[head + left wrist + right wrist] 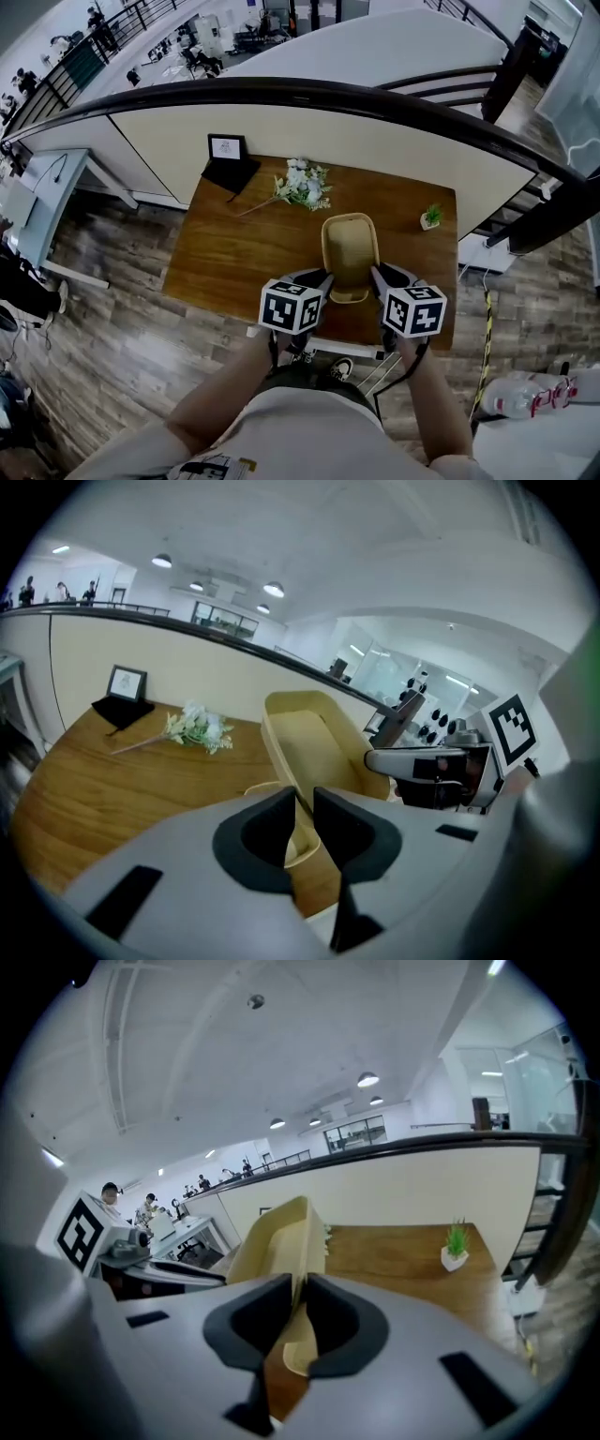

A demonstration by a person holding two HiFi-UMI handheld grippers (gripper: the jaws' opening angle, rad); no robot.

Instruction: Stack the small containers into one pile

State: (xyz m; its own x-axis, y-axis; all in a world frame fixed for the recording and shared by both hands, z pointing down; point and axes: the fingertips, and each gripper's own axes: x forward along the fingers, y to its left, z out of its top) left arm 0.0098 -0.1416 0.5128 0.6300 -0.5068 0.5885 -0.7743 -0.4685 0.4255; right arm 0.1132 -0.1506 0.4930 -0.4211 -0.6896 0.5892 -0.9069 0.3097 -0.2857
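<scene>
Setting: open-plan office, upper gallery level.

Evidence:
- Beyond the fingers (314,279), a curved balustrade: dark handrail (309,94) on a low cream wall (281,141).
- Past the rail, a lower floor of desks and office chairs (202,56), with people (98,23) standing about.
- Left of the fingers, a white desk (47,187) on wood-plank floor (122,319).
- Overhead, round ceiling lights (273,589); far ahead, glass-fronted rooms (354,1133).
- Directly ahead of the fingers, a wooden surface (225,253) dressed with a framed picture (226,147), a flower spray (305,185) and, to the right, a small potted plant (431,217).
</scene>
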